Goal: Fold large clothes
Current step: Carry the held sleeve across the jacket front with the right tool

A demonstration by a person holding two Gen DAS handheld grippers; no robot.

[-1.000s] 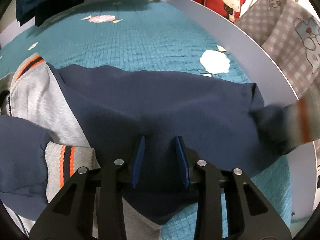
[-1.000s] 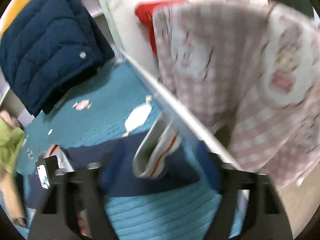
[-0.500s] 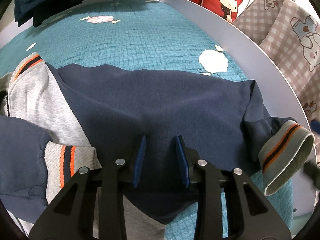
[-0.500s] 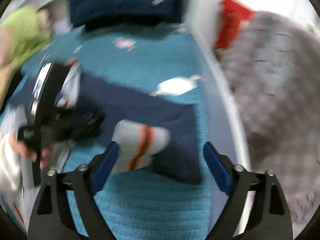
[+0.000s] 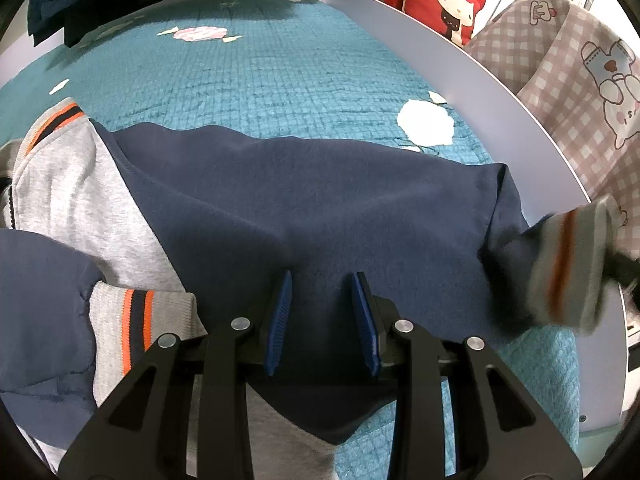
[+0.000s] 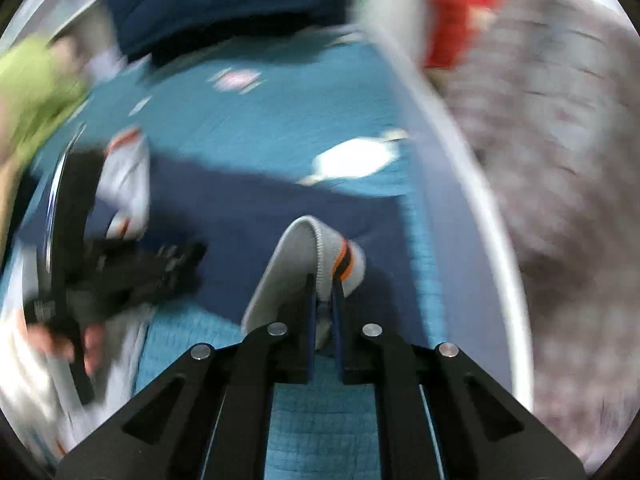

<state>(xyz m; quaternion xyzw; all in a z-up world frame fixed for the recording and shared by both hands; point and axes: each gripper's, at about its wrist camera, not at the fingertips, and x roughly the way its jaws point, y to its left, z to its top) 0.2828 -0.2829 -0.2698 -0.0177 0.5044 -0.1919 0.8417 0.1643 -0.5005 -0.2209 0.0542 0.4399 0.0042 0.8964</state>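
Both grippers: black skeletal frames with triangular cut-outs, four round silver screws each, blue ribbed pads on left gripper (image 5: 322, 312) and right gripper (image 6: 323, 312). Person wears a lime-green sleeve (image 6: 36, 92), blurred.

We have two wrist fisheyes, each looking steeply down along its own fingers at close range. The left view sits over the navy sweatshirt (image 5: 304, 208) on the teal quilt (image 5: 280, 76). The right view (heavily blurred) looks from the bed's edge; both share the striped cuff (image 6: 340, 256) and checked blanket (image 5: 560, 60).
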